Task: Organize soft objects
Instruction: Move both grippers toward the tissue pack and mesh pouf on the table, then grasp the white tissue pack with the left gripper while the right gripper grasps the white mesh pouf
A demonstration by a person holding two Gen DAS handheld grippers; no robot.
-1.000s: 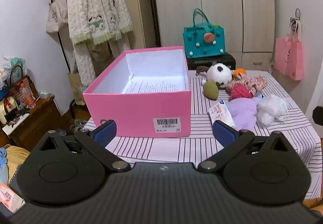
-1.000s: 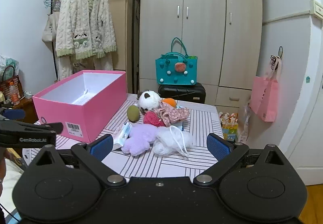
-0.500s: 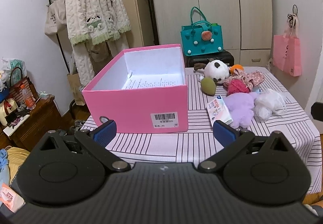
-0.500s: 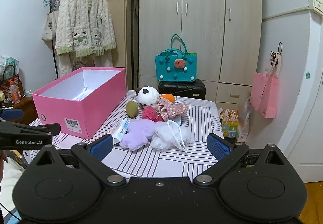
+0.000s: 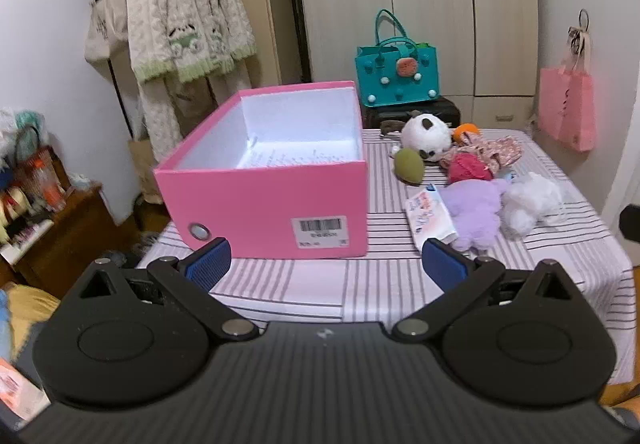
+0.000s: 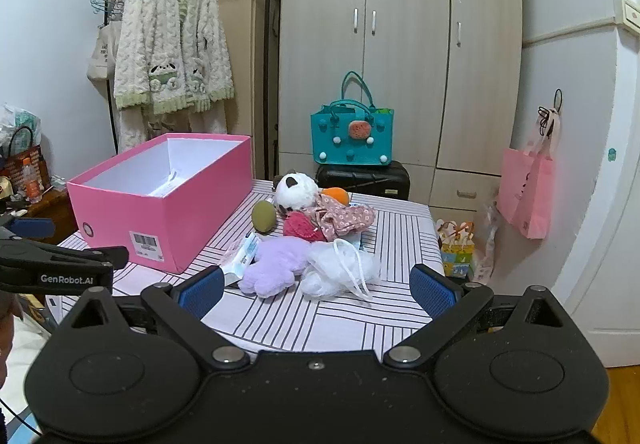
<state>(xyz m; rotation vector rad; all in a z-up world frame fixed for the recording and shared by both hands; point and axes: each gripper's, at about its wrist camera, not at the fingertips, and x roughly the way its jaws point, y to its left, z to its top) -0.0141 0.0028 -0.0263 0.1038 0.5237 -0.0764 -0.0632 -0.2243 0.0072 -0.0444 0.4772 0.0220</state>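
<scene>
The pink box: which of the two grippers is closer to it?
Left. The left gripper hangs open just in front of the pink box; the right gripper faces the toy pile, box off to its left.

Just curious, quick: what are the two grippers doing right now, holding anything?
Left gripper: open, fingers wide apart, holding nothing.
Right gripper: open, holding nothing, short of the soft toys.

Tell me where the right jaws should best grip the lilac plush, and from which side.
Probably the lobe of the lilac plush nearest the right gripper, coming from the table's near edge: it sticks out free, while the white fluffy item crowds its right side.
</scene>
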